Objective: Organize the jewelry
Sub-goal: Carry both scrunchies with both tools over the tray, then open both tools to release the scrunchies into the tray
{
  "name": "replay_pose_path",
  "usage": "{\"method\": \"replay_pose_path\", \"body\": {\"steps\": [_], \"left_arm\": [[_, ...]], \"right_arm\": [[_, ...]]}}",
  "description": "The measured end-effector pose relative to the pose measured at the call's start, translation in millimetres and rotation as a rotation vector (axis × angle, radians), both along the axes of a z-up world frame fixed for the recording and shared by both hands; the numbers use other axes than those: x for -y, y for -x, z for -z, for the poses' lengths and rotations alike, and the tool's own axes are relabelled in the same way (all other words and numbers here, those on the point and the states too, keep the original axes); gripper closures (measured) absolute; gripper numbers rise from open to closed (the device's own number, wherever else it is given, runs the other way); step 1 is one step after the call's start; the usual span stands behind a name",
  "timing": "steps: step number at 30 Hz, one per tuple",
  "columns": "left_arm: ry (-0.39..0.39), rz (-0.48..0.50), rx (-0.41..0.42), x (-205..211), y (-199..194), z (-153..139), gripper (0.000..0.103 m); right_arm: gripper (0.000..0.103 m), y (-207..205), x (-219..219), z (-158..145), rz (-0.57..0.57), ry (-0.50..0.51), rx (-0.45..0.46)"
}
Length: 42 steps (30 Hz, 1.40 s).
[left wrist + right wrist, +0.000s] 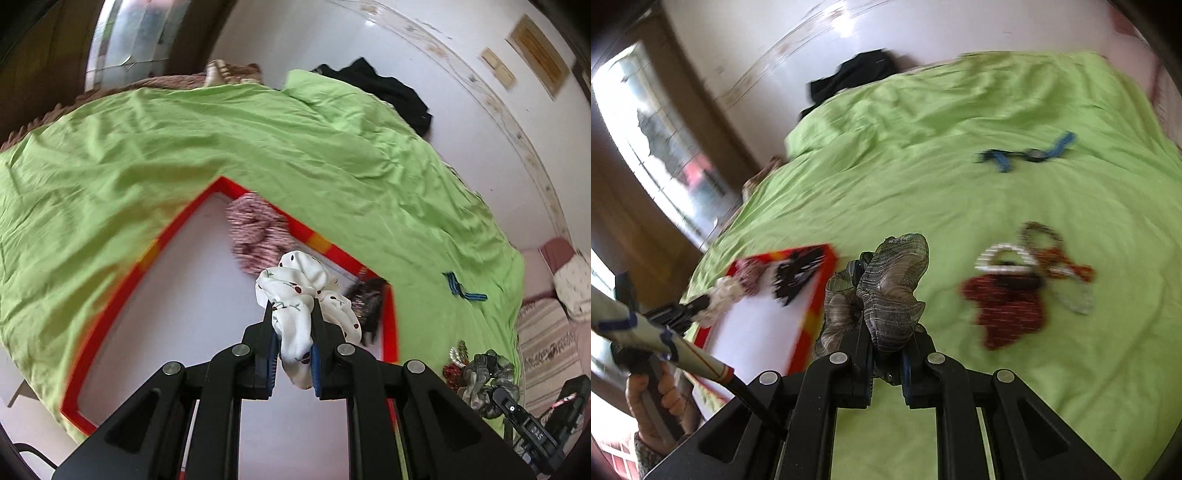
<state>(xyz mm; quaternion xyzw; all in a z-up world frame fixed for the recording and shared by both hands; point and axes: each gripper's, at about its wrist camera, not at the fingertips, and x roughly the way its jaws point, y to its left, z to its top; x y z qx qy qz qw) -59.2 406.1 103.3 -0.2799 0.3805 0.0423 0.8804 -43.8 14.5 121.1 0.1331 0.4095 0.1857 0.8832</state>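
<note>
My left gripper (291, 306) is shut on a white scrunchie with a cherry print (303, 295), held above the red-rimmed white tray (122, 291). In the tray lie a pink striped scrunchie (255, 229) and a dark hair claw (369, 299). My right gripper (888, 314) is shut on a grey-green scrunchie (886, 284), held over the green bedsheet (923, 184) just right of the tray (812, 321). The right wrist view also shows the left gripper (701, 304) with the white scrunchie (726, 295) over the tray, and a hand (653, 402) on its handle.
On the sheet to the right lie a dark red scrunchie (1008, 314), a white bead bracelet (1004, 258), an orange-red piece (1067, 266) and a blue strap-like item (1027, 153). Black cloth (849, 77) lies at the bed's far edge. A window (653, 147) stands at the left.
</note>
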Motion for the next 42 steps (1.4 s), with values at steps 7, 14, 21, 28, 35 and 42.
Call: {"method": "replay_pose_path", "body": {"steps": [7, 14, 21, 28, 35, 42], "left_arm": [[-0.013, -0.065, -0.040, -28, -3, 14, 0.089], [-0.104, -0.120, -0.102, -41, -4, 22, 0.089], [-0.100, -0.137, -0.120, -52, -5, 29, 0.089], [-0.110, -0.144, -0.103, -50, -2, 26, 0.083], [-0.132, -0.125, -0.025, -38, 4, 10, 0.062], [-0.245, -0.134, 0.065, -20, 16, -12, 0.053]], "right_arm": [[0.091, -19, -95, 1, -0.158, 0.018, -0.034], [0.091, -41, -173, 12, -0.259, -0.001, -0.079], [0.091, -60, -209, 38, -0.273, 0.025, -0.136], [0.087, -69, -212, 47, -0.251, 0.058, -0.140], [0.057, -62, -212, 38, -0.261, 0.057, -0.111], [0.055, -38, -202, 13, -0.298, 0.066, -0.041]]}}
